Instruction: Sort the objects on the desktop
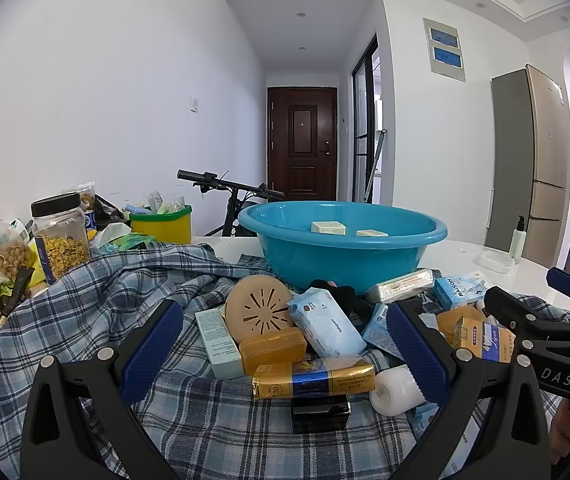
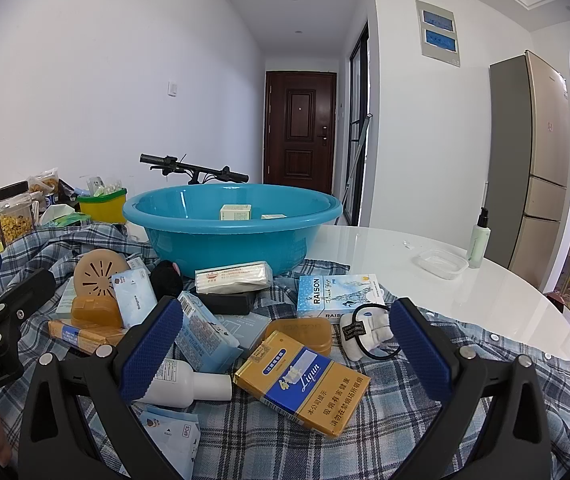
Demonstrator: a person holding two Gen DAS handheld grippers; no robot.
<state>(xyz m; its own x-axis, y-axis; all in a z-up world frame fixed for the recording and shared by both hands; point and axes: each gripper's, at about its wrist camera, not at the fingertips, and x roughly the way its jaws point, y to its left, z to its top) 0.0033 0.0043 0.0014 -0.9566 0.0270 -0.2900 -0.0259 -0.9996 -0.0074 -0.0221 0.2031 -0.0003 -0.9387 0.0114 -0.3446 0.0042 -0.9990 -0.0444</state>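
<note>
White glossy tabletop (image 2: pixel 425 240), half covered by rumpled blue plaid cloth (image 2: pixel 425 392); hallway and brown door behind. Left gripper (image 1: pixel 285 344) fingers (image 1: pixel 151 350) spread wide, released, holding nothing; between them, in front of the basin, a foil-wrapped gold pack (image 1: pixel 313 378), amber soap case (image 1: pixel 273 350), round tan vented disc (image 1: pixel 259 308). Right gripper (image 2: pixel 285 344) fingers (image 2: pixel 151 350) equally wide, empty; a yellow-blue carton (image 2: pixel 303 384) lies flat between them, a white bottle (image 2: pixel 189 388) on its side beside it. Smooth blue plastic basin (image 2: pixel 229 240) sits at the cloth's far edge, two pale small boxes (image 2: pixel 236 212) inside.
</note>
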